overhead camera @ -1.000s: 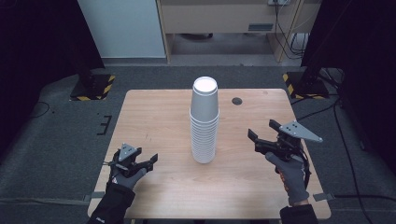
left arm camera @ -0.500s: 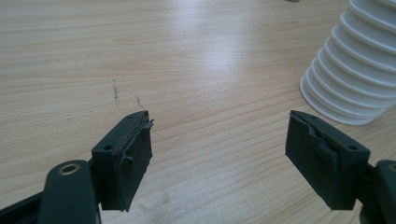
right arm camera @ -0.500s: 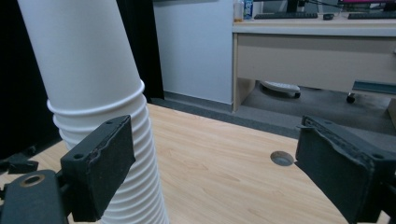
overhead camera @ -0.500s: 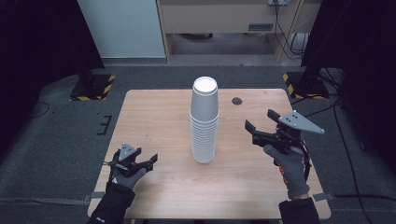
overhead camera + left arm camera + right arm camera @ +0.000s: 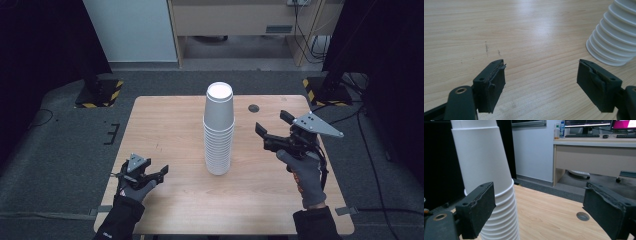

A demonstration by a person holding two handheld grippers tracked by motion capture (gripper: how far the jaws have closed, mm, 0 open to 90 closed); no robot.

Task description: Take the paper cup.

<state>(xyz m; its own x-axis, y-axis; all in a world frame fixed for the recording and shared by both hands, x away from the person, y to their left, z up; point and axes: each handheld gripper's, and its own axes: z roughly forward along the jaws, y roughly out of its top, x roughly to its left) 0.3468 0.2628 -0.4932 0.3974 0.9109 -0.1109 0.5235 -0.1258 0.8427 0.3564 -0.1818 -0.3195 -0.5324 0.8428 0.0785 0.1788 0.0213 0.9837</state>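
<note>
The right gripper (image 5: 272,131) hovers at centre right of the high view, jaws spread wide and holding nothing, aimed at one tall stack of cups (image 5: 218,131) just beside it. The stack stands upside down mid-desk: smooth, white, tapered, rims ribbed in close rings. At lower left the left gripper (image 5: 159,172) sits low, jaws likewise apart. The desk (image 5: 165,125) is pale wood with one small round hole (image 5: 253,108).
</note>
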